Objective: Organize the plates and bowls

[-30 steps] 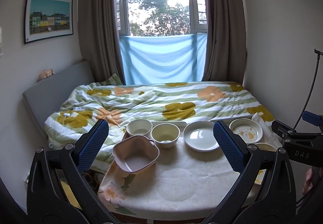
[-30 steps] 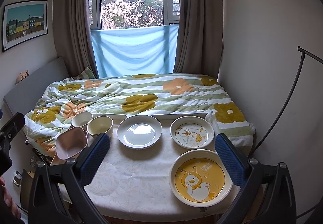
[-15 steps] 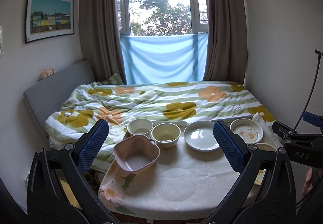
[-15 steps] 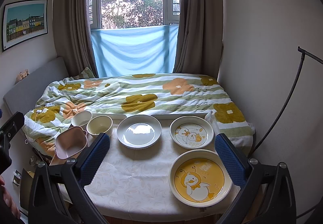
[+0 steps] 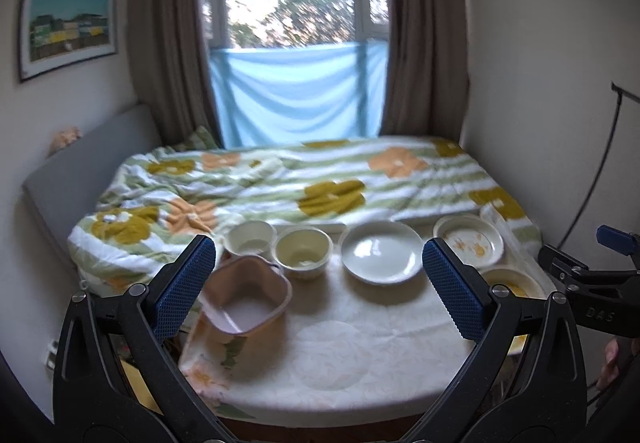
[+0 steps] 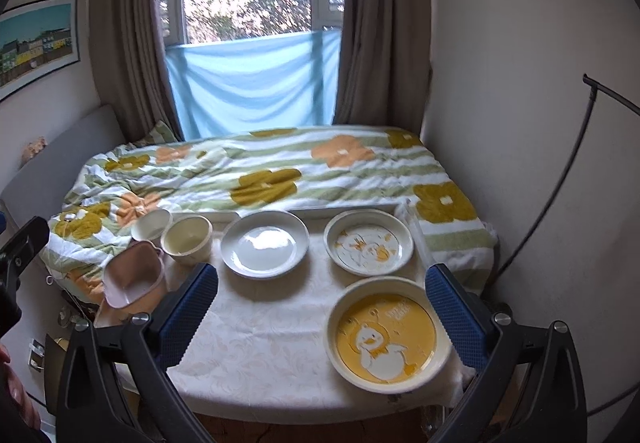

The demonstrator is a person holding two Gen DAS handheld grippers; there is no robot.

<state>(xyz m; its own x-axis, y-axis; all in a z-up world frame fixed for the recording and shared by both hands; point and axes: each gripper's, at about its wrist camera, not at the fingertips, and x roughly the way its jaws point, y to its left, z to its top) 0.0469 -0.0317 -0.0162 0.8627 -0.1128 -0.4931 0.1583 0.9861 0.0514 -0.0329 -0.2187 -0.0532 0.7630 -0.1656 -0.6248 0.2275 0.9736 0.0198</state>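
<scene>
On the white table (image 6: pixel 260 331) stand a pink square bowl (image 5: pixel 246 301) (image 6: pixel 134 274), a white bowl (image 5: pixel 250 238) (image 6: pixel 152 223), a cream bowl (image 5: pixel 304 251) (image 6: pixel 187 239), a plain white plate (image 5: pixel 382 252) (image 6: pixel 265 244), a small duck plate (image 5: pixel 469 241) (image 6: pixel 368 243) and a large yellow duck plate (image 6: pixel 386 335). My left gripper (image 5: pixel 318 283) is open and empty, held above the table's near left side. My right gripper (image 6: pixel 322 309) is open and empty, above the near right side, by the yellow plate.
A bed with a flowered quilt (image 6: pixel 260 171) runs from the table's far edge to the window. A wall is close on the right with a black cable (image 6: pixel 576 147). The tablecloth hangs off the left edge (image 5: pixel 208 363).
Both grippers have moved forward and down toward the table; the dishes look larger and the view is blurred. No dish has moved. Both stay open.
</scene>
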